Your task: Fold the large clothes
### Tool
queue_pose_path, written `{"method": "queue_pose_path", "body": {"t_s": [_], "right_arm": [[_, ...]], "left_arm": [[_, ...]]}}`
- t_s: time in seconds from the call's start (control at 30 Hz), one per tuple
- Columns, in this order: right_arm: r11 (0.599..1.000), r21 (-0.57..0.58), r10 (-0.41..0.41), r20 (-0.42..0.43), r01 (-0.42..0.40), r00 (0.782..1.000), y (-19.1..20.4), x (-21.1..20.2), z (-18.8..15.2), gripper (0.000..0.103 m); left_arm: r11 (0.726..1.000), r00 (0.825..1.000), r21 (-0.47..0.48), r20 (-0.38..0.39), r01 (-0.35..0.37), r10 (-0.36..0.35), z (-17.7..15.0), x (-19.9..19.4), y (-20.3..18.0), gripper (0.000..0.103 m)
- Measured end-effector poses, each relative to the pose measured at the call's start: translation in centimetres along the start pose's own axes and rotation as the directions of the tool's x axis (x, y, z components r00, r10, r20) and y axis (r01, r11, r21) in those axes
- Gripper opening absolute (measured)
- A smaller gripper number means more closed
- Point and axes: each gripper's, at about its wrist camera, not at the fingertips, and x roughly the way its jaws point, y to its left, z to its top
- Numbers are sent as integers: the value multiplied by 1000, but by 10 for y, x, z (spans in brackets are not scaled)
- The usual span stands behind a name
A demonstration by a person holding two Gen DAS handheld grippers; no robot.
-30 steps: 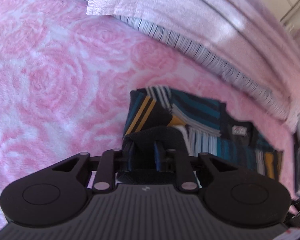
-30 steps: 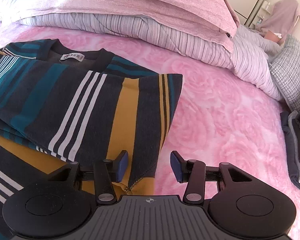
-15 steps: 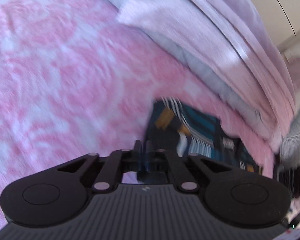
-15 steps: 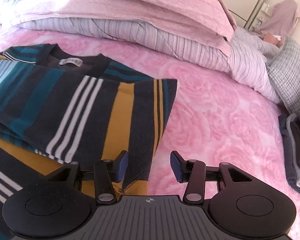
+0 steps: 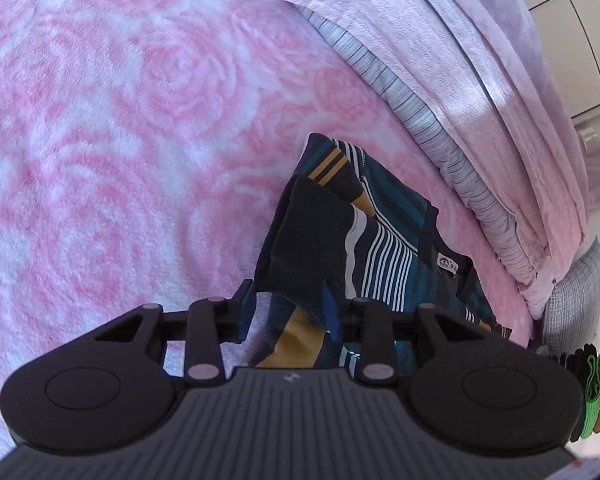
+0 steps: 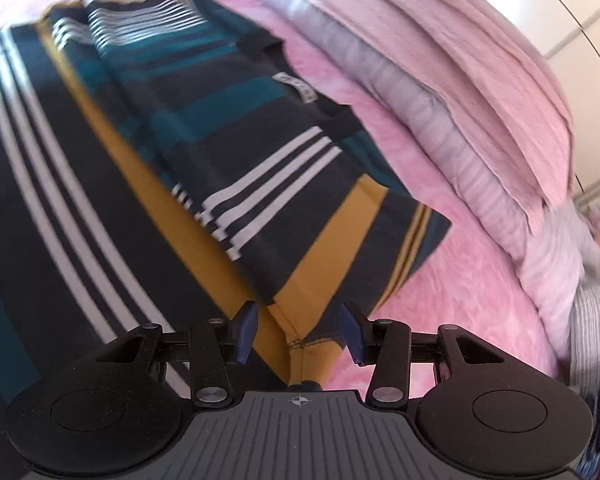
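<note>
The striped sweater (image 5: 384, 240) lies on the pink rose blanket (image 5: 120, 120) of the bed, near the folded pink and striped bedding (image 5: 480, 100). The left gripper (image 5: 288, 314) has just been opening its jaws; they now stand a little apart, and the dark cuff of the sweater hangs between them, with the pads no longer pressing on it. The right gripper (image 6: 298, 330) has its jaws moderately wide. The yellow hem corner of the sweater (image 6: 220, 160) lies between them, touching neither pad. This view is blurred.
</note>
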Motion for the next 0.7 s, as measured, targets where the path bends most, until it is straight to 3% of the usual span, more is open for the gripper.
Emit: {"method": "queue_pose_path", "body": {"t_s": [0.1, 0.13, 0.2, 0.27, 0.3, 0.37, 0.5, 0.57, 0.63, 0.7], "right_arm": [[998, -54, -32, -21, 31, 999, 6, 6, -4, 42], [997, -57, -50, -19, 49, 999, 6, 8, -4, 38], [999, -28, -38, -19, 38, 999, 1, 12, -1, 14], [1000, 4, -22, -7, 22, 1000, -3, 11, 1, 6], [999, 2, -32, -1, 32, 1000, -4, 9, 3, 5], [998, 17, -54, 24, 54, 998, -7, 0, 4, 4], [991, 83, -101, 8, 100, 995, -14, -10, -2, 4], [990, 121, -66, -30, 69, 997, -14, -4, -6, 4], [993, 119, -1, -70, 9, 998, -7, 5, -2, 9], [999, 48, -11, -140, 18, 990, 1, 14, 4, 17]], "left_arm": [[1000, 1000, -22, 0, -10, 10, -3, 0, -1, 37], [999, 1000, -31, 2, -13, 13, -5, 0, -1, 38], [999, 1000, -47, 1, -25, 25, -9, 2, 0, 38], [997, 1000, -67, 7, -22, 23, -9, 6, 0, 37], [997, 1000, -71, 20, -23, 24, -9, 8, 0, 33], [998, 999, -54, 43, -18, 21, -7, 9, -5, 0], [994, 994, 103, 104, -30, 19, -14, -7, -32, 1], [988, 997, 150, 79, -33, 22, -24, -6, -38, 1], [977, 995, 190, 56, -97, 88, -36, 6, -38, 2], [948, 984, 264, 82, -175, 159, -50, 13, -39, 5]]}}
